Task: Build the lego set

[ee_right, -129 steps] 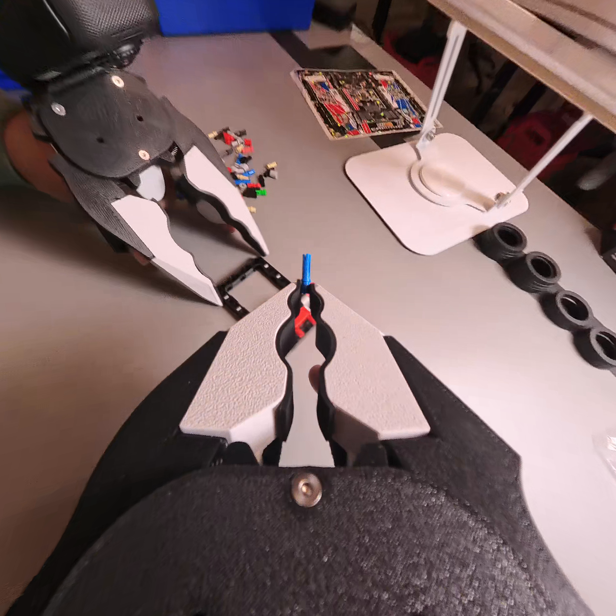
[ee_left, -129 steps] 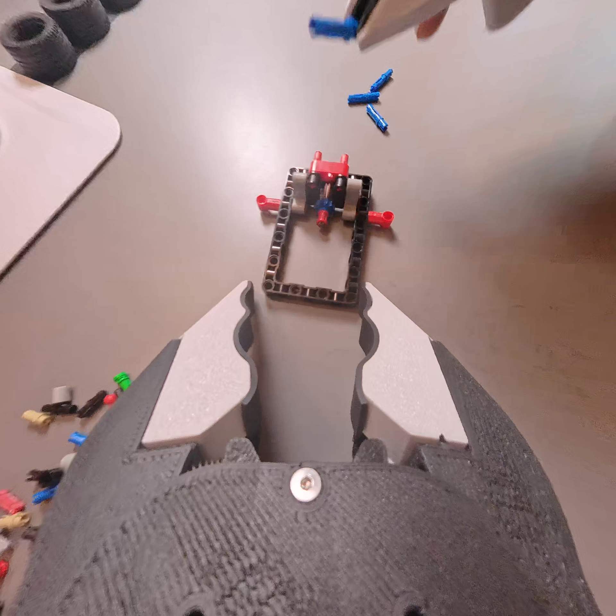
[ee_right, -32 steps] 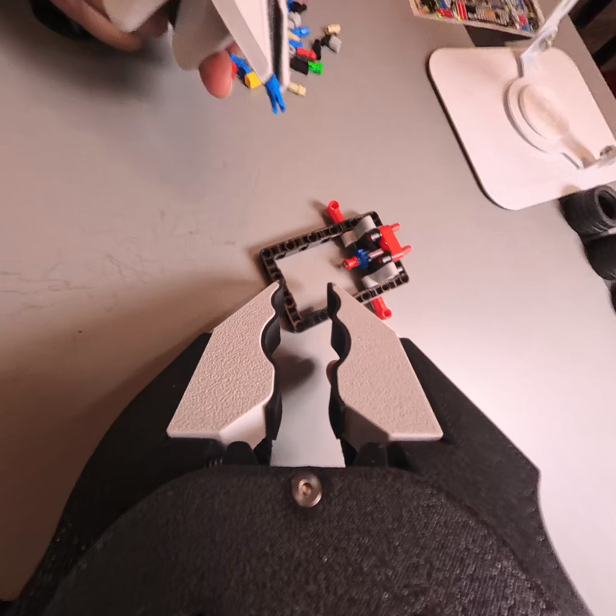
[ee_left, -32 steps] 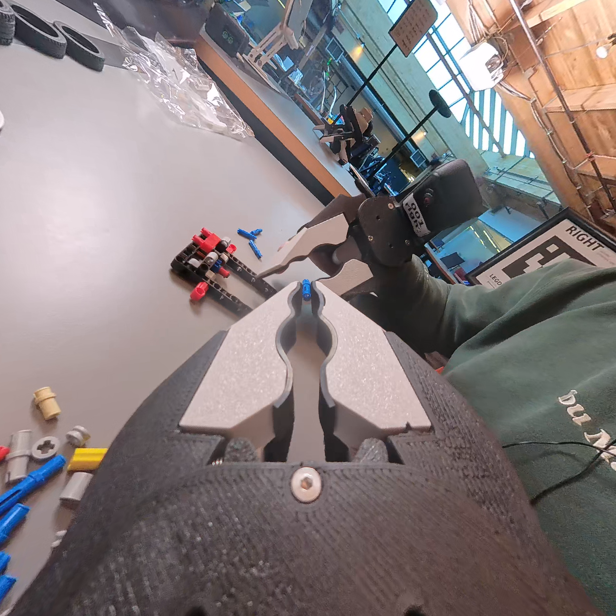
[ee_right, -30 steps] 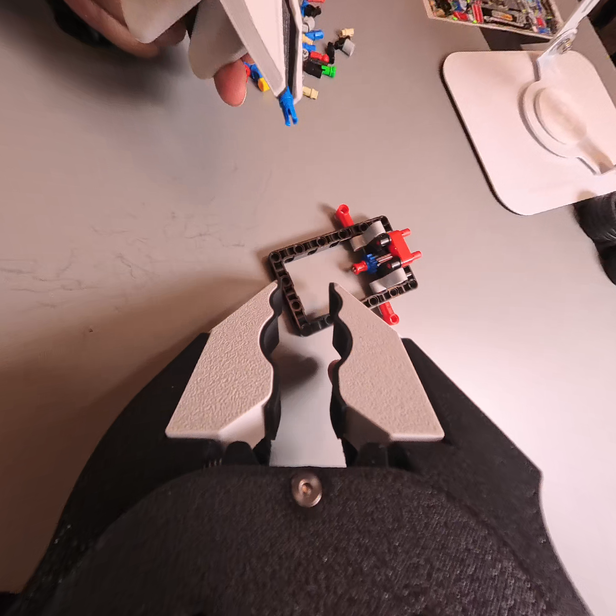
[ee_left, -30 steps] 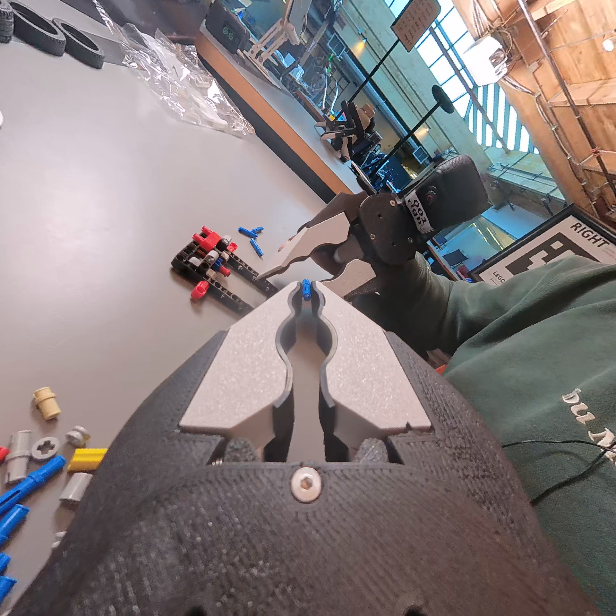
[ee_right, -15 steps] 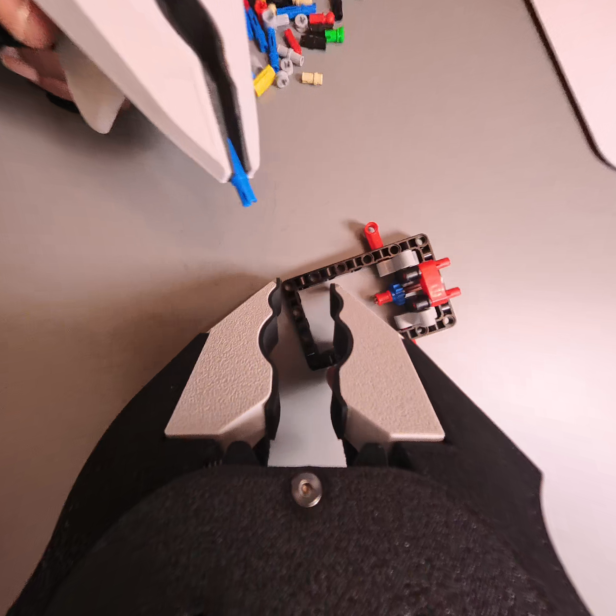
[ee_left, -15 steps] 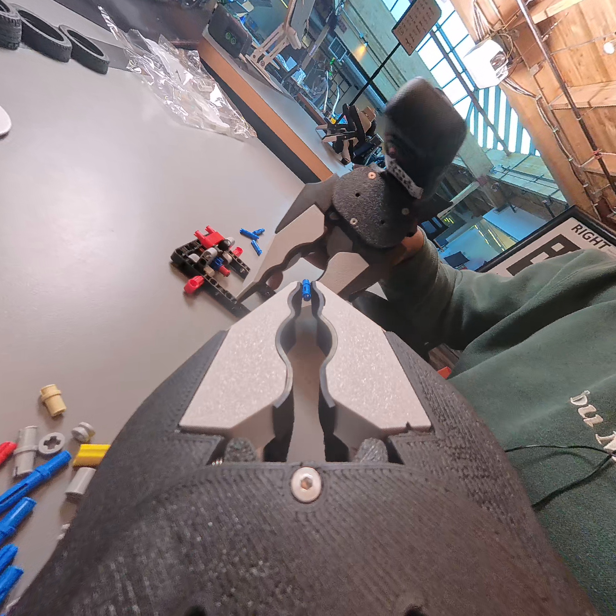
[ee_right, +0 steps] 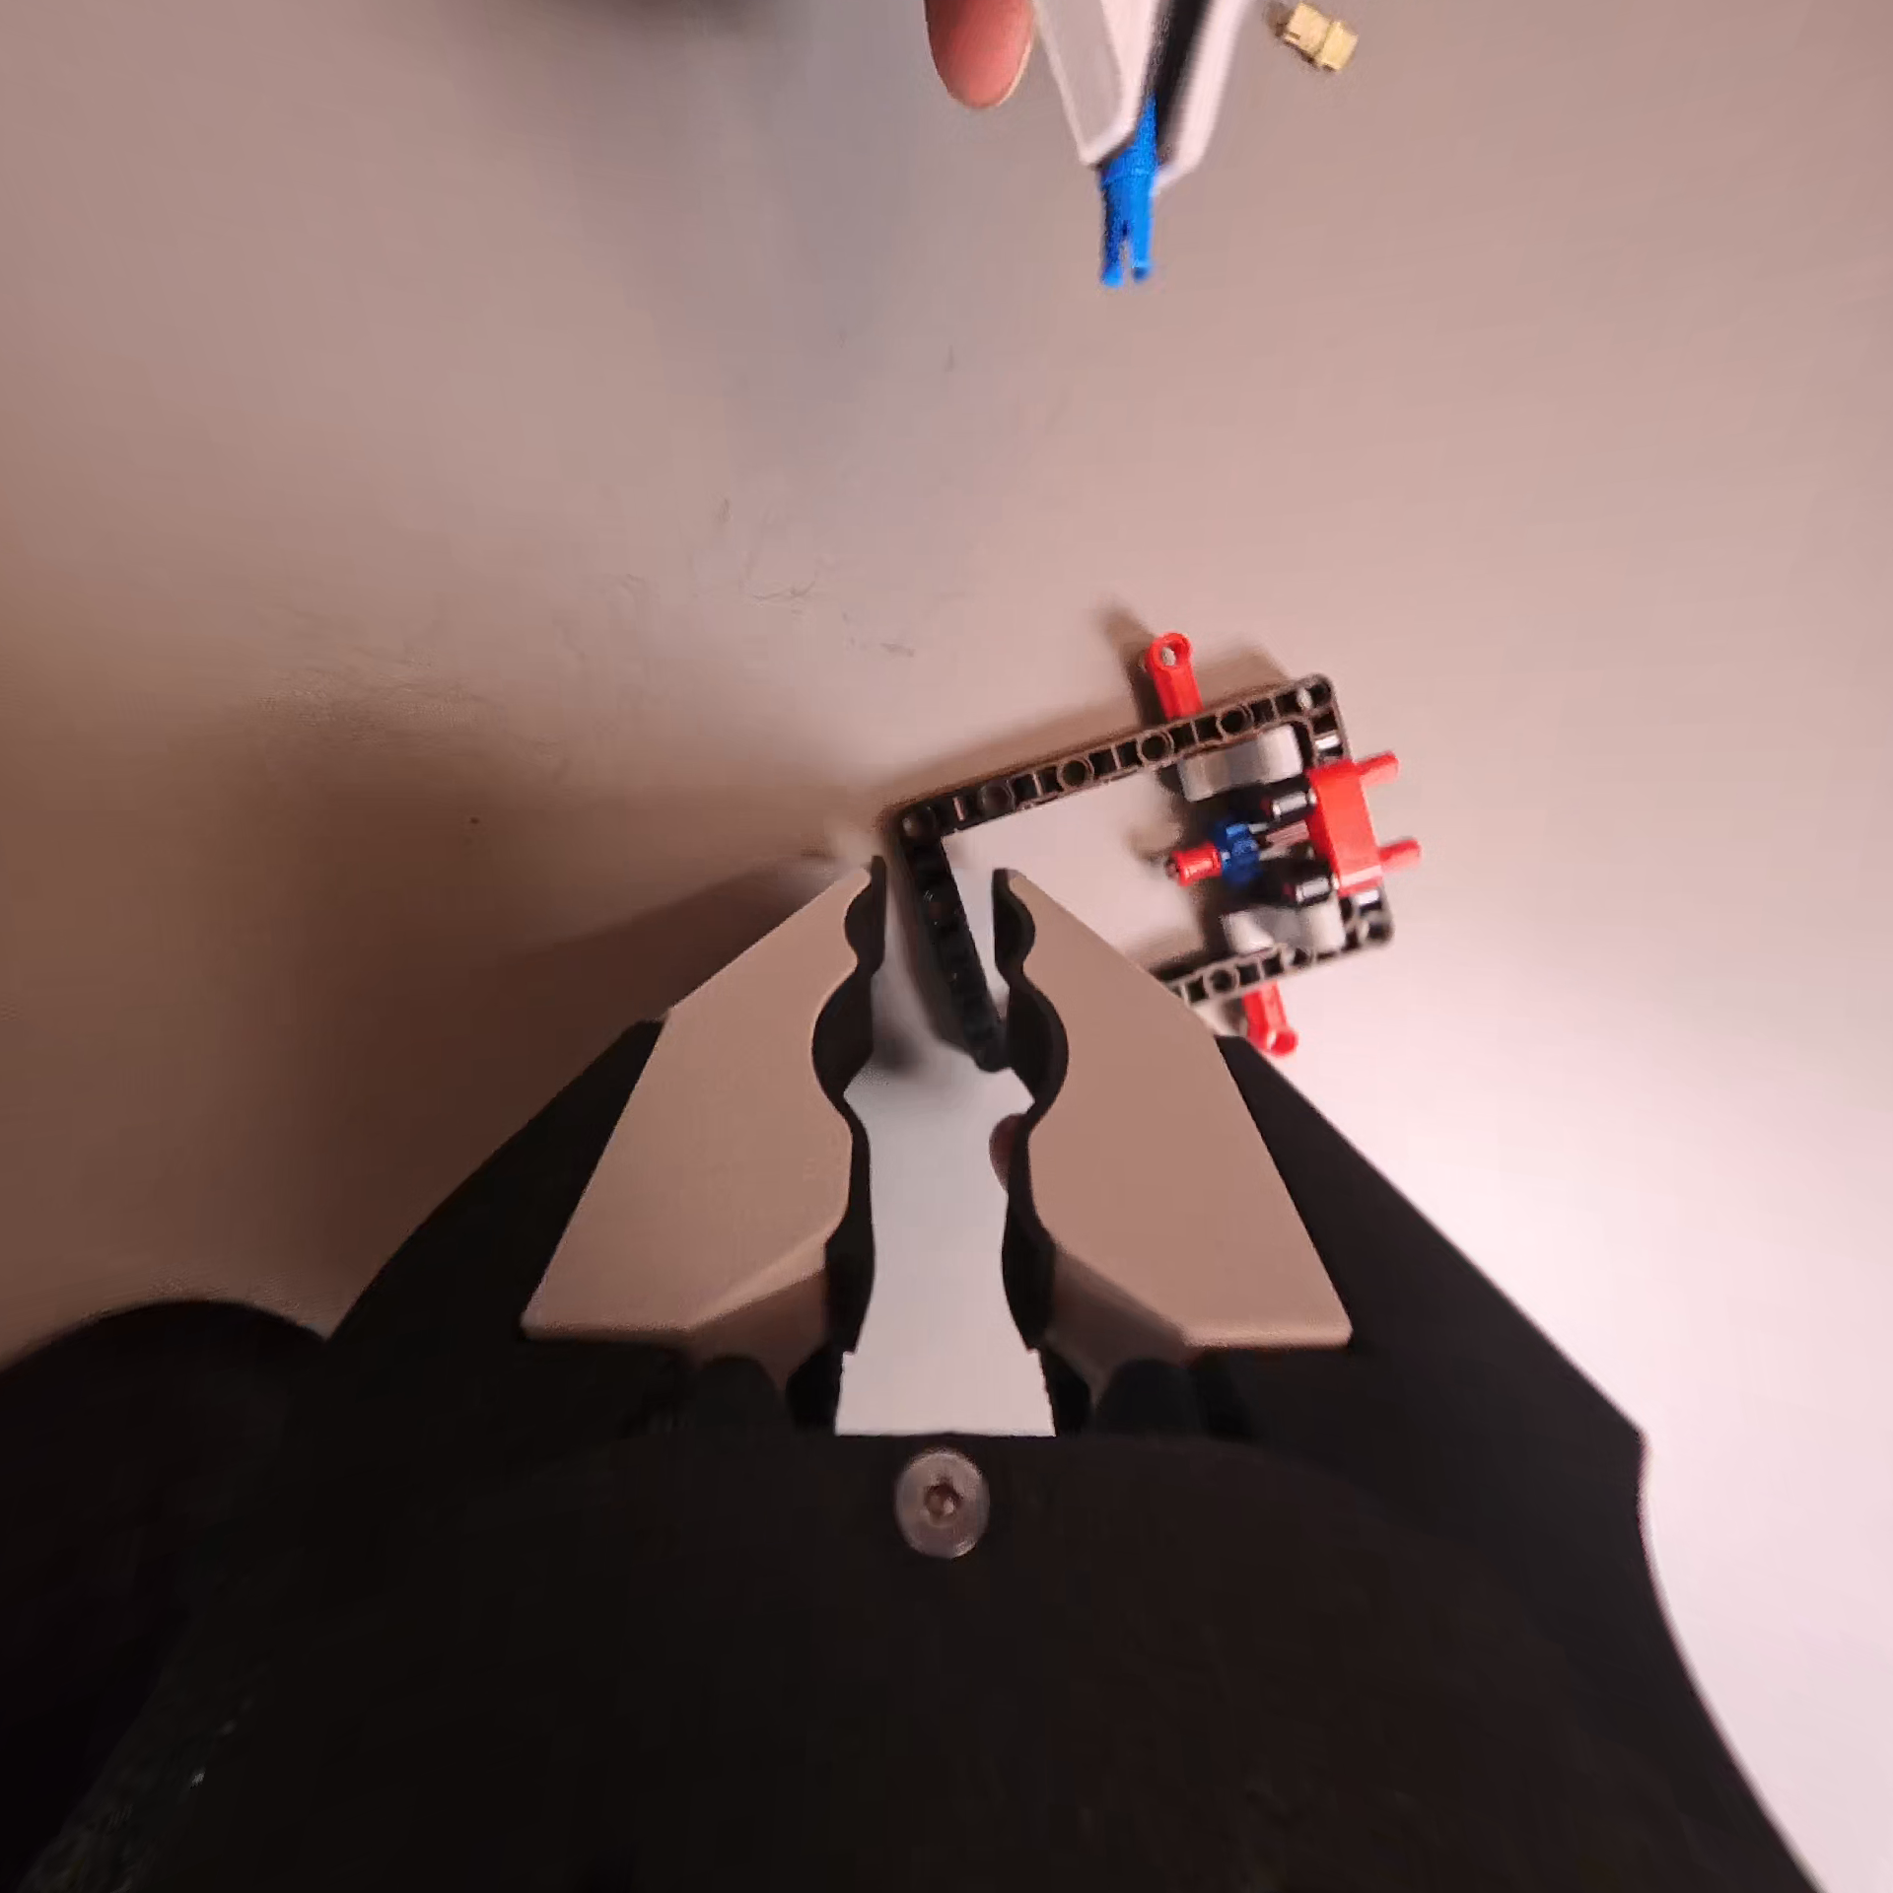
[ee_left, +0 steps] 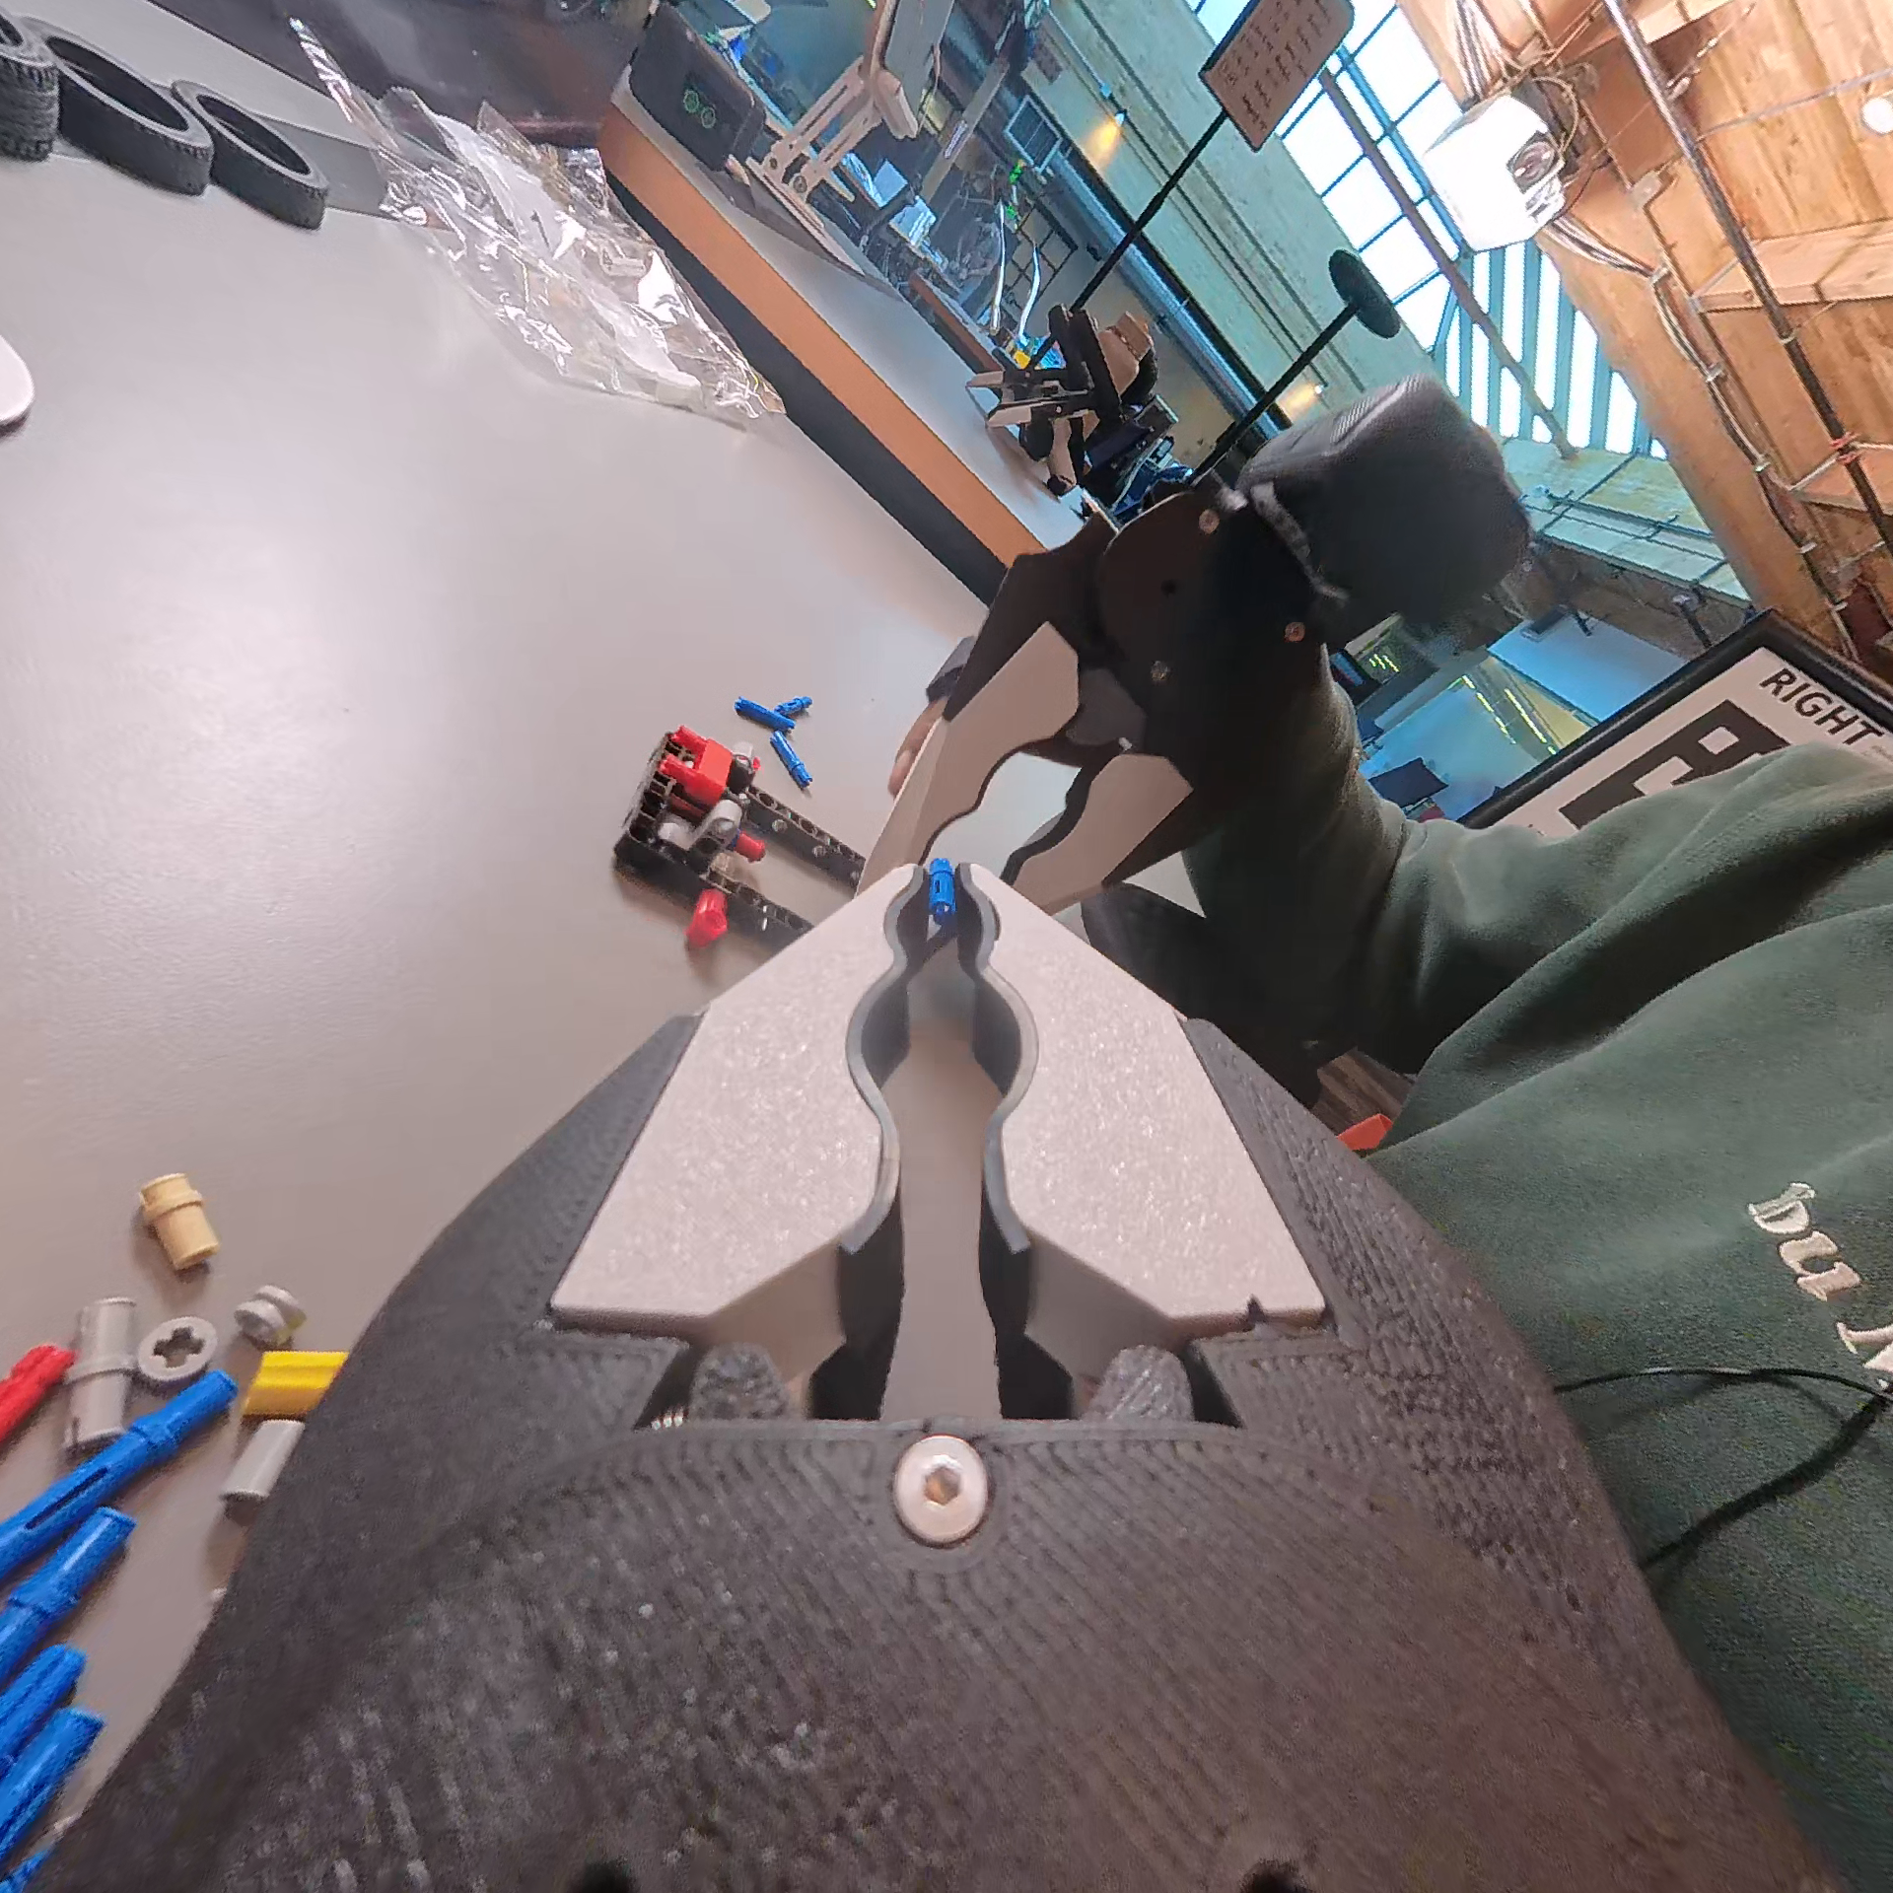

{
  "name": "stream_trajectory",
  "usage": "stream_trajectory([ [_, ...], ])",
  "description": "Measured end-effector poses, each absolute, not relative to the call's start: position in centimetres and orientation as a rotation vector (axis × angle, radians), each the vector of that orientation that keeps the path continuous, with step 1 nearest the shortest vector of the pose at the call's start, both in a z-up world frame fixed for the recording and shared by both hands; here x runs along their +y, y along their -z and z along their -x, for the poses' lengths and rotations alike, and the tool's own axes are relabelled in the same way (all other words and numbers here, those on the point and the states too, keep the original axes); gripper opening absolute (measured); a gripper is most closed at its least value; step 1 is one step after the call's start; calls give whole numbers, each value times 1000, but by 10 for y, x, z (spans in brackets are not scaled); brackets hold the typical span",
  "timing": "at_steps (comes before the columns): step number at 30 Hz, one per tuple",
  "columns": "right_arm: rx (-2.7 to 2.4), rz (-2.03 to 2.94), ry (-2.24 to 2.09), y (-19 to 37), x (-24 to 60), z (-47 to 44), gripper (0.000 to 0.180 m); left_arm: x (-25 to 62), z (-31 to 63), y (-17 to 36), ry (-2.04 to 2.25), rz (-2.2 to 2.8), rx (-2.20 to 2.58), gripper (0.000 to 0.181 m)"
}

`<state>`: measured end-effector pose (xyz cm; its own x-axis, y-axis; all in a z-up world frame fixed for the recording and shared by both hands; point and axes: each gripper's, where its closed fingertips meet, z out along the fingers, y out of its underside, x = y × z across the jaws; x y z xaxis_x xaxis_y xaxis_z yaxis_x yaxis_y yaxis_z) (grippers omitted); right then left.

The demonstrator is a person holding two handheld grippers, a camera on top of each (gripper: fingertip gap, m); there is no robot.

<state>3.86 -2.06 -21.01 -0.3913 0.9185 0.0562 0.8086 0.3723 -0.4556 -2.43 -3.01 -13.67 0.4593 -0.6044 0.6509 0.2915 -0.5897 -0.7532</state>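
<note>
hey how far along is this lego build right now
Early stage. Done: the black frame already carries a red connector block, grey pieces and a small blue gear. In hand: the left gripper pinches a blue pin, while the right gripper straddles the frame's short side, not yet closed. Left: fitting that pin, plus the loose pieces and black tyres.
</note>
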Motion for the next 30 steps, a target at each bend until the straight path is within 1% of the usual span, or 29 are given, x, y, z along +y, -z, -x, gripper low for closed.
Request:
stream_trajectory([
  [5, -2117, 1705, -635, 196, -18, -40, 29, -29, 25, 139, 1258, 1824, 260, 3],
  [9, -2064, 1814, -605, 209, -19, -31, 36, -28, 24, 140, 1256, 1828, 260, 3],
  [11, -2101, 1822, -588, 217, -21, -27, 33, -29, 23, 140, 1250, 1829, 268, 3],
  [14, -2207, 1716, -572, 218, -25, -19, 9, -30, 22, 139, 1229, 1832, 285, 3],
  [15, -2281, 1627, -535, 218, -27, -19, 6, -30, 22, 140, 1226, 1834, 289, 3],
  [19, -2563, 1298, -489, 217, -39, -27, 5, -30, 24, 141, 1219, 1841, 291, 3],
  [22, -2656, 1228, -528, 216, -38, -37, 5, -30, 23, 141, 1209, 1845, 302, 3],
  [25, -2688, 1233, -462, 213, -22, -55, 6, -32, 19, 144, 1187, 1860, 334, 3],
  [26, -2664, 1285, -454, 210, -17, -58, 15, -32, 18, 145, 1180, 1865, 344, 3],
  [27, -2625, 1368, -488, 205, -17, -61, 28, -33, 17, 146, 1175, 1870, 353, 3],
  [28, -2565, 1463, -536, 202, -19, -60, 36, -33, 16, 147, 1171, 1873, 362, 3],
  [30, -2417, 1609, -537, 202, -13, -57, 39, -34, 14, 148, 1166, 1878, 376, 3],
])
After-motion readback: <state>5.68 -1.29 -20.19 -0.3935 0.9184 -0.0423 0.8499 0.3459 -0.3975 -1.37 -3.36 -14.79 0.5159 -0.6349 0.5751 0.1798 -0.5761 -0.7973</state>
